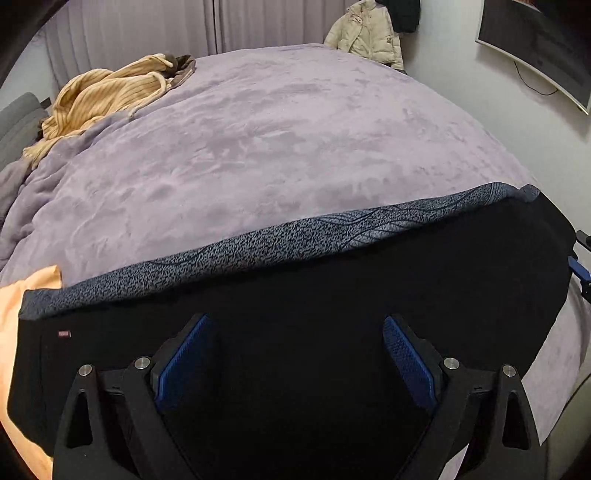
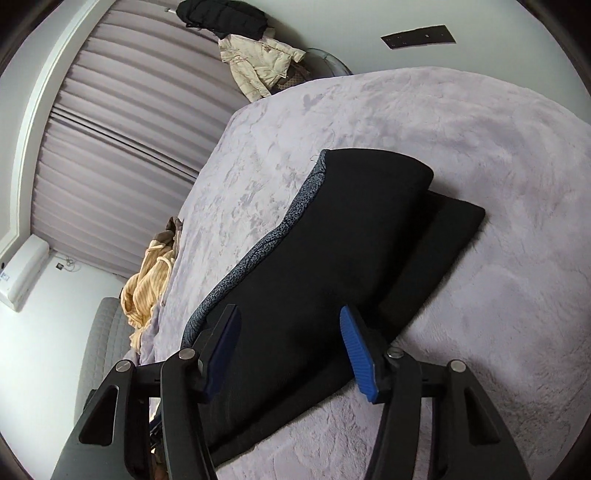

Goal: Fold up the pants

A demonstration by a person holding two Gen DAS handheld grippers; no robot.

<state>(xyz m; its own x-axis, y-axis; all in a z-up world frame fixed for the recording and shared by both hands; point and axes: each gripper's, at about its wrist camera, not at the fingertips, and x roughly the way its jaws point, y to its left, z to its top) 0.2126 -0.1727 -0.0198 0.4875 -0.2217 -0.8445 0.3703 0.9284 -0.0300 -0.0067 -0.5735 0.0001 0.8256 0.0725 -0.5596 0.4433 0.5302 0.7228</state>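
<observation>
Left gripper (image 1: 295, 354) hovers over black pants (image 1: 295, 280), jaws spread, nothing between pads. Right gripper (image 2: 288, 350) also open above the cloth, gripping nothing. One pair of pants, folded flat on purple blanket (image 1: 258, 129). Judged soft, light, limp; best pinched at patterned waistband (image 1: 258, 243) edge or corners. Grippers: two.

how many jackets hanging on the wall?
2: a cream padded jacket on the wall beyond the lilac plush bed cover, and a black padded jacket hung directly above it. Others may be out of frame.
</observation>
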